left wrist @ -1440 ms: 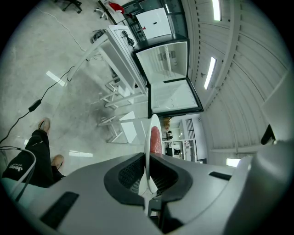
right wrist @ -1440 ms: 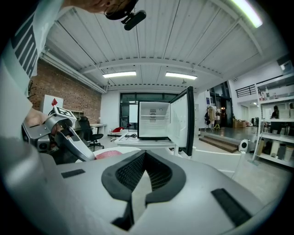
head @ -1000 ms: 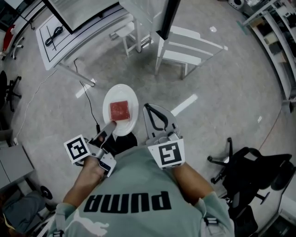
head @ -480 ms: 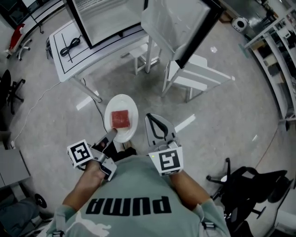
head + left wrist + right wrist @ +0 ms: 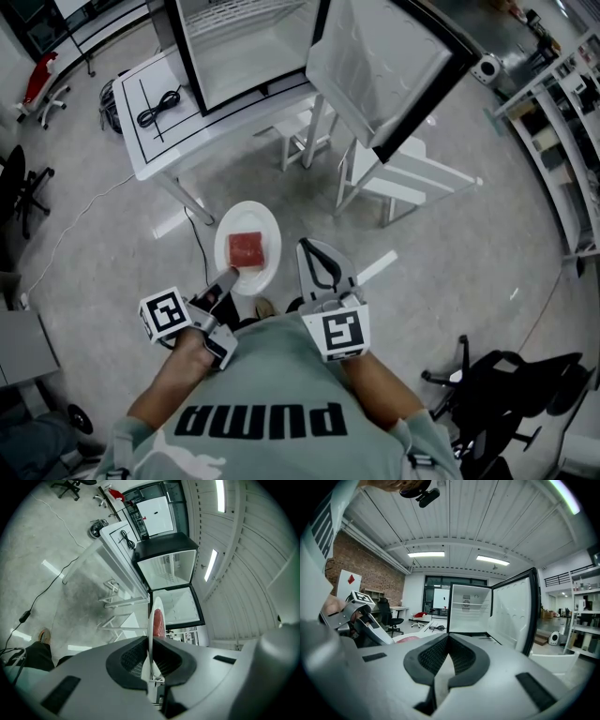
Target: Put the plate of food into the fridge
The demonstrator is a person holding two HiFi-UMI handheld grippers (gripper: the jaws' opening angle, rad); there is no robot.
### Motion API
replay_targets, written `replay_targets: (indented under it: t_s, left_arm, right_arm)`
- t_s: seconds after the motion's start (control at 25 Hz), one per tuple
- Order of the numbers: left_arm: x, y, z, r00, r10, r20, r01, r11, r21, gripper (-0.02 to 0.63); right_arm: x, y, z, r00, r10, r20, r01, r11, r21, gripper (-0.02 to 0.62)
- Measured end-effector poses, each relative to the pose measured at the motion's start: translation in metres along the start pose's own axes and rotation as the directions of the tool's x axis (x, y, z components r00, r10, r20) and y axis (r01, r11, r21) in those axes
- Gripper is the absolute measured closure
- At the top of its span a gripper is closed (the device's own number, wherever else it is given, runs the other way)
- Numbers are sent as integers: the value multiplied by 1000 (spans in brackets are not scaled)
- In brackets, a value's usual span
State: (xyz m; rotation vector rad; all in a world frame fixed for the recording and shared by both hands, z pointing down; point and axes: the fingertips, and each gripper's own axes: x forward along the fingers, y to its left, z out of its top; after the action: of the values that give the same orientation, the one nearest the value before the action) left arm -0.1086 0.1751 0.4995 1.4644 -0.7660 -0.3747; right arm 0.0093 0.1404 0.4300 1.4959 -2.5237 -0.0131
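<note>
A white plate [image 5: 265, 269] with a red block of food [image 5: 246, 249] is carried level above the floor. My left gripper [image 5: 228, 277] is shut on its near rim. In the left gripper view the plate [image 5: 151, 637] shows edge on between the pads, with the food [image 5: 159, 622] on its right side. My right gripper [image 5: 307, 247] is beside the plate on the right, shut and holding nothing; its jaws [image 5: 448, 637] meet at the tips. The open fridge [image 5: 246, 42] stands ahead on a white table [image 5: 178, 131], its door [image 5: 384, 70] swung out to the right.
White stools and a chair [image 5: 403, 173] stand on the floor under the fridge door. A black cable [image 5: 155, 105] lies on the table left of the fridge. Office chairs [image 5: 506, 375] are at the lower right, and shelves [image 5: 572, 112] line the right wall.
The fridge and table have come further into the head view as the person walks toward them. The plate stays in the left gripper; both grippers keep their places in front of the body.
</note>
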Motion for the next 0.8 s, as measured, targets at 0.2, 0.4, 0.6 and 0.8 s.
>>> replay_targets:
  t_s: [0.2,0.4,0.6,0.8]
  left_arm:
    - [1,-3,15,1000,-14,4,14,1000,6,578]
    - [13,-6,32,1000,-19,19,18,1000,4,578]
    - [28,-10,58,998,-4,63,4,1000,9,578]
    - [51,-25,84,994,-5,108,4,1000,9,578]
  right_arm:
    - [12,3,6,1000,4,-4,-4,1000,-13,591]
    - [33,-5,7,1000,19,-8,-19,1000,-11,591]
    - [65,-17,15,998,61,11,-61,998,-17,591]
    - [100,-38,26,995,101,26,-101,995,-17,591]
